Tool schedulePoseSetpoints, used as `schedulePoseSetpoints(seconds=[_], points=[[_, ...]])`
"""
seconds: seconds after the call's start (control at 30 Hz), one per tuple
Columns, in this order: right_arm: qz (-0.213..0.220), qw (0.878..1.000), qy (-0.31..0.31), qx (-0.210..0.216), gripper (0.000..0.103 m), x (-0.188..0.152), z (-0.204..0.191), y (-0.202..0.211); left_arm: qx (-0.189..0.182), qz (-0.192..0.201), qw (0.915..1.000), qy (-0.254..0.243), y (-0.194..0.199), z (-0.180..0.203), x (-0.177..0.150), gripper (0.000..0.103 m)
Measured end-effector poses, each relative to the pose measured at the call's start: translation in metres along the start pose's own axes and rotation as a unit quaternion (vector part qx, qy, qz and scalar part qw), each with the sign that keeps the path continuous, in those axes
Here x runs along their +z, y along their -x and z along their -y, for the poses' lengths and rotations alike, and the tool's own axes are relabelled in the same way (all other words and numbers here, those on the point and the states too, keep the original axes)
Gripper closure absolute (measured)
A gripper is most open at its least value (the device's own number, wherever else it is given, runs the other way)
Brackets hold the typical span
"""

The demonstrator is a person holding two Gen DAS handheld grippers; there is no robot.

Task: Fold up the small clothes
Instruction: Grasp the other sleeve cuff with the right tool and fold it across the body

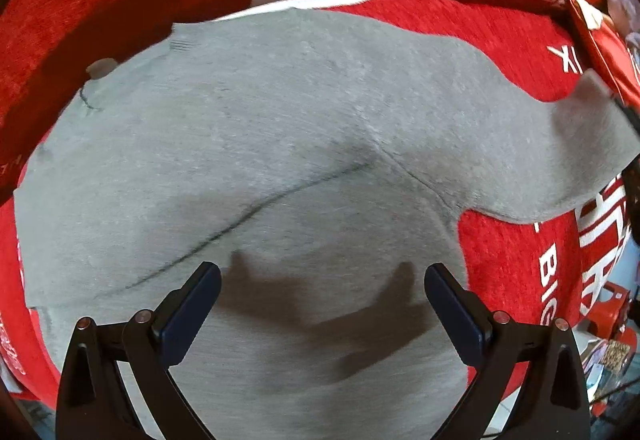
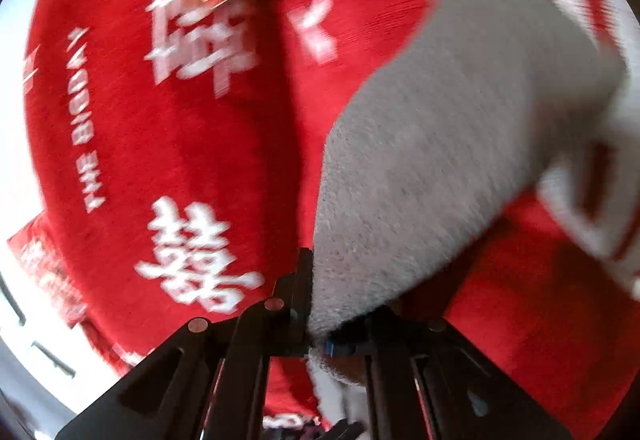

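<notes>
1. Your left tongs (image 1: 322, 296) stand wide open over the grey top (image 1: 256, 144), holding nothing.
2. The top lies spread on the red cloth (image 1: 516, 252) (white lettering).
3. Your right tongs (image 2: 316, 304) are clamped on the top's sleeve (image 2: 432, 144), lifted; the right view is blurred.

Left gripper (image 1: 322, 282) jaws spread wide; right gripper (image 2: 320, 304) jaws clamped together.

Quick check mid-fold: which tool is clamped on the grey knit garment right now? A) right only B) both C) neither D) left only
A: the right tool is shut on a sleeve of the grey knit garment, while the left tool hangs open above the cloth, holding nothing.
</notes>
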State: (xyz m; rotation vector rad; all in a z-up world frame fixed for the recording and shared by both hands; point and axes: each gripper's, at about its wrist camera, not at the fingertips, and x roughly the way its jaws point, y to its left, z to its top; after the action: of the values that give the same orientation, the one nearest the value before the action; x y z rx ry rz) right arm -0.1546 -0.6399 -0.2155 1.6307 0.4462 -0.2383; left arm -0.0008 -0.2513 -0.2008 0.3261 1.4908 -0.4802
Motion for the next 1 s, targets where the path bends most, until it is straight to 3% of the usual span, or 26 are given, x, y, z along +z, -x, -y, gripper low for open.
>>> schedulePoseSetpoints(seconds=[0.13, 0.27, 0.4, 0.5, 0.63, 0.77, 0.83, 0.9, 0.93, 0.97, 1.0], points=[[-0.053, 0.996, 0.069, 0.023, 0.098, -0.022, -0.050, -0.033, -0.003, 0.029, 0.9992, 0.026, 0.016, -0.033, -0.002, 0.001], [-0.118, 0.981, 0.145, 0.041, 0.098, -0.067, -0.099, -0.079, 0.001, 0.060, 0.9961, 0.064, 0.035, -0.071, -0.001, 0.001], [-0.193, 0.950, 0.245, 0.027, 0.098, -0.132, -0.142, -0.133, 0.011, 0.086, 0.9896, 0.115, 0.047, -0.124, -0.009, 0.001], [-0.261, 0.910, 0.321, 0.004, 0.098, -0.199, -0.160, -0.185, 0.024, 0.095, 0.9821, 0.161, 0.050, -0.169, -0.021, 0.001], [-0.323, 0.878, 0.351, -0.038, 0.098, -0.266, -0.146, -0.243, 0.036, 0.095, 0.9722, 0.211, 0.052, -0.222, -0.042, 0.001], [-0.369, 0.848, 0.358, -0.129, 0.097, -0.310, -0.104, -0.290, 0.037, 0.089, 0.9669, 0.236, 0.044, -0.259, -0.056, 0.001], [-0.376, 0.841, 0.353, -0.163, 0.094, -0.319, -0.087, -0.301, 0.028, 0.086, 0.9660, 0.242, 0.039, -0.266, -0.059, 0.001], [-0.378, 0.841, 0.339, -0.187, 0.094, -0.322, -0.074, -0.306, 0.012, 0.088, 0.9653, 0.246, 0.037, -0.270, -0.063, 0.001], [-0.374, 0.843, 0.331, -0.201, 0.090, -0.323, -0.069, -0.306, 0.004, 0.090, 0.9649, 0.247, 0.037, -0.271, -0.064, 0.001], [-0.369, 0.844, 0.326, -0.211, 0.071, -0.324, -0.068, -0.305, -0.011, 0.093, 0.9632, 0.252, 0.036, -0.273, -0.065, 0.001], [-0.366, 0.845, 0.323, -0.218, 0.061, -0.323, -0.067, -0.302, -0.025, 0.097, 0.9605, 0.260, 0.036, -0.276, -0.065, 0.001]])
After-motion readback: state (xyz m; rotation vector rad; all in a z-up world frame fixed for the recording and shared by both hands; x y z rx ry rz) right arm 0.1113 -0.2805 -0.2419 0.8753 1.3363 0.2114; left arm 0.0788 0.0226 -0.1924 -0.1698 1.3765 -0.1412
